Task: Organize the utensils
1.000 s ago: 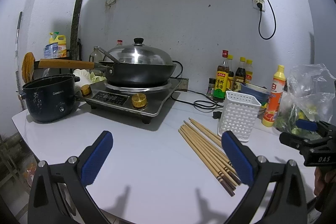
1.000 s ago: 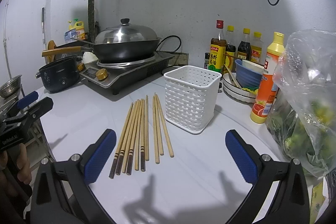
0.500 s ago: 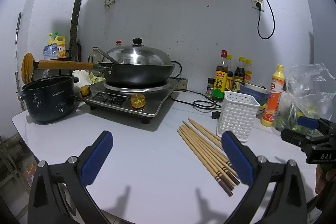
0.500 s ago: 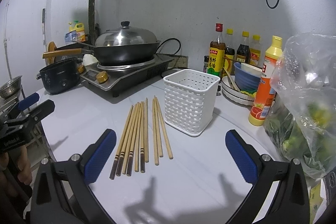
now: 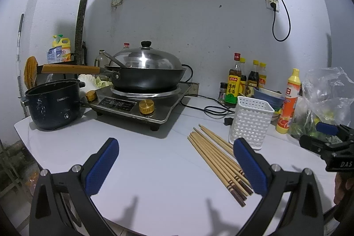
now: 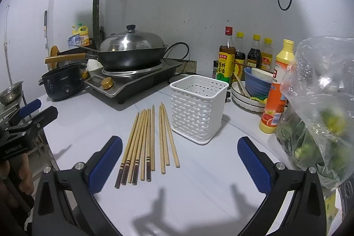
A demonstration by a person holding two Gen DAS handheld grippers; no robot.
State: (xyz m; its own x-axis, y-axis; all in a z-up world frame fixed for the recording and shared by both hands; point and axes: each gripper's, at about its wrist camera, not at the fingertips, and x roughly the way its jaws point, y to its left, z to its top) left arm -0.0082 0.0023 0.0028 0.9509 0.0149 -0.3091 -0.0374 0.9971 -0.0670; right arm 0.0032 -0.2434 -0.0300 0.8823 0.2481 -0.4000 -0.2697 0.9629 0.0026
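Wooden chopsticks, perforated plastic holder

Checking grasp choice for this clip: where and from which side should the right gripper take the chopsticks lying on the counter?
Probably from above, jaws across the shafts near the middle of the chopsticks. They lie flat, roughly parallel, beside the white basket, so only their tops are exposed. The right gripper is open above the counter.

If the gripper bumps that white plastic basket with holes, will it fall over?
The tall white perforated plastic basket looks empty and thin-walled, so it's probably light and would likely slide or tip easily. The smooth white countertop probably gives little grip.
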